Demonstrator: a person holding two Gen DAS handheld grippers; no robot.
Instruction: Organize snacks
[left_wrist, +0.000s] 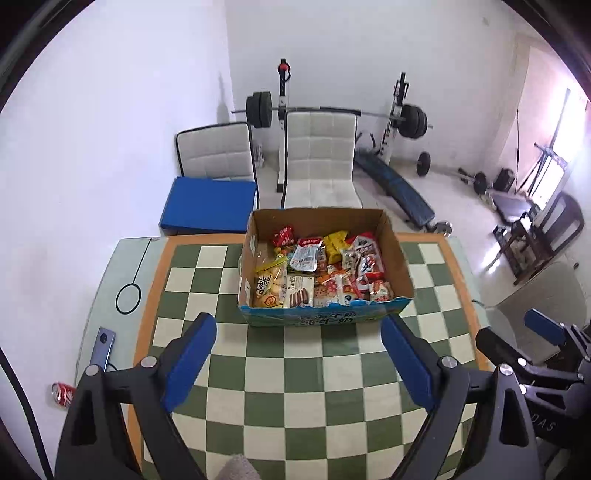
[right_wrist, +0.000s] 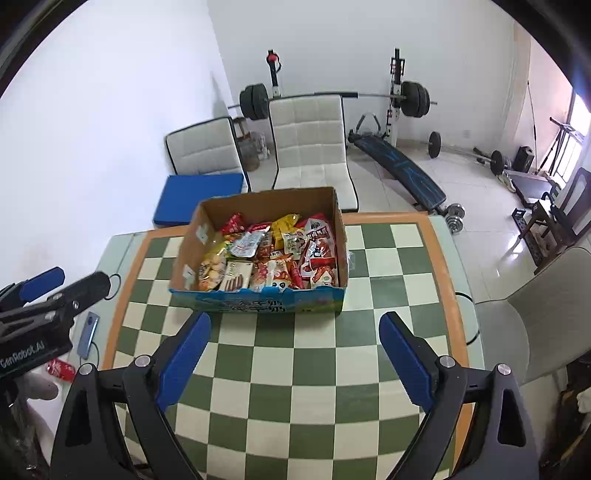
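An open cardboard box (left_wrist: 325, 219) with a blue printed front stands on the far half of the checkered table (left_wrist: 288, 406). It is filled with several mixed snack packets (left_wrist: 321, 273). The box also shows in the right wrist view (right_wrist: 266, 203), with its snacks (right_wrist: 273, 258). My left gripper (left_wrist: 299, 354) is open and empty, held above the table in front of the box. My right gripper (right_wrist: 295, 350) is open and empty too, also in front of the box. Each gripper shows at the edge of the other's view, the right one (left_wrist: 532, 343) and the left one (right_wrist: 55, 288).
A phone (left_wrist: 105, 343) lies on the table's left margin. A red soda can (left_wrist: 61, 394) lies off the left edge. Two white chairs (left_wrist: 317, 155) and a blue pad (left_wrist: 208, 205) stand behind the table. Another chair (right_wrist: 543, 306) is at the right. Weight equipment (left_wrist: 406, 114) fills the back.
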